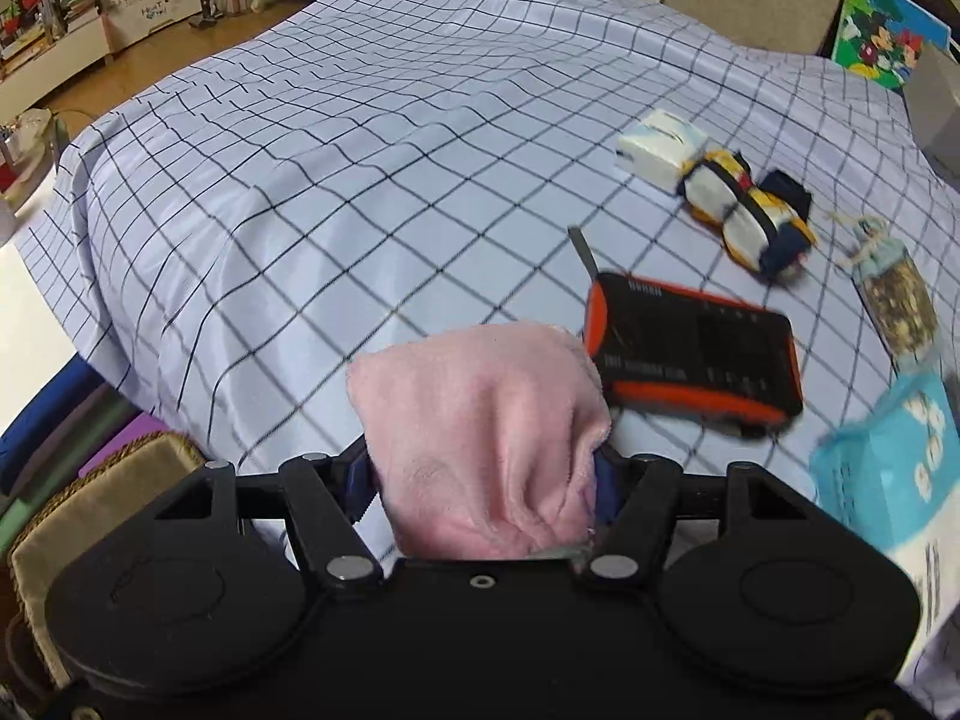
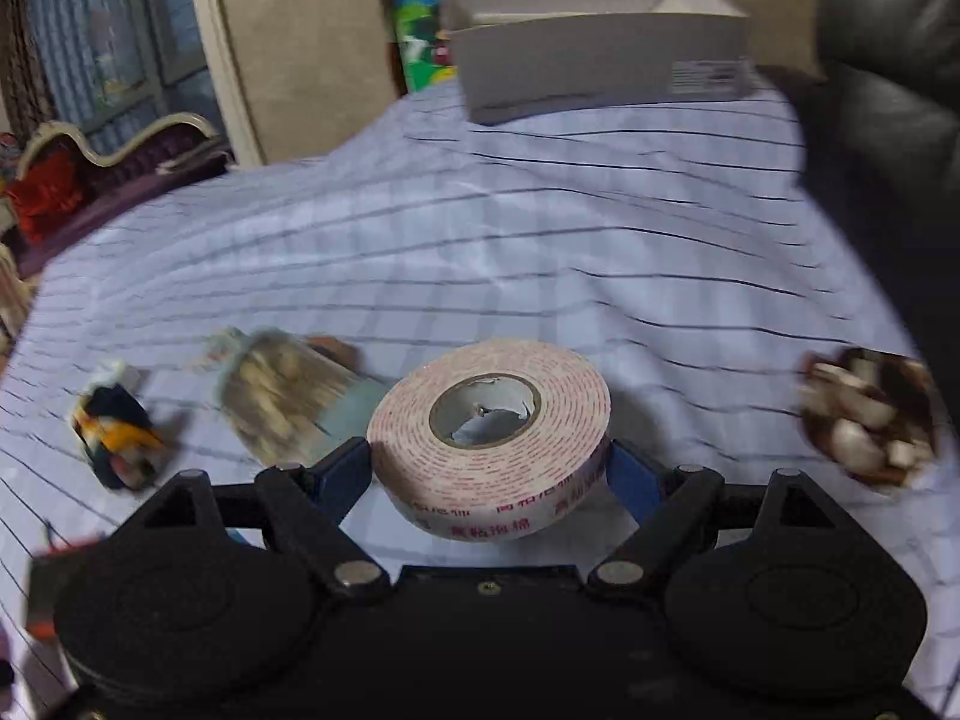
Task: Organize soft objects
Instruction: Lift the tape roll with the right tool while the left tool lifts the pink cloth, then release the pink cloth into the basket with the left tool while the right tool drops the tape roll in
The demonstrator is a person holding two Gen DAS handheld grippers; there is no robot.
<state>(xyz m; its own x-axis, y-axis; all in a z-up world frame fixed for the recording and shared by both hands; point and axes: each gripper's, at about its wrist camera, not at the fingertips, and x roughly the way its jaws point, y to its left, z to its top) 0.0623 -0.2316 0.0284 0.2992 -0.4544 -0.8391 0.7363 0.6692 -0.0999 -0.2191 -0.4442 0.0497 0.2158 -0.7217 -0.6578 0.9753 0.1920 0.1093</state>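
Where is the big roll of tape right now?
The roll of tape is squeezed between the right gripper's two fingers, low in the middle of the right wrist view, above the checked cloth.

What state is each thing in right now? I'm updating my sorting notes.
Left gripper: shut on the pink cloth, bunched, held.
Right gripper: shut on the tape roll, held flat.
Grey box: open-topped, at the far end of the checked sheet.
Black-and-orange device: lying flat.
Rolled socks: bundled, on the sheet.
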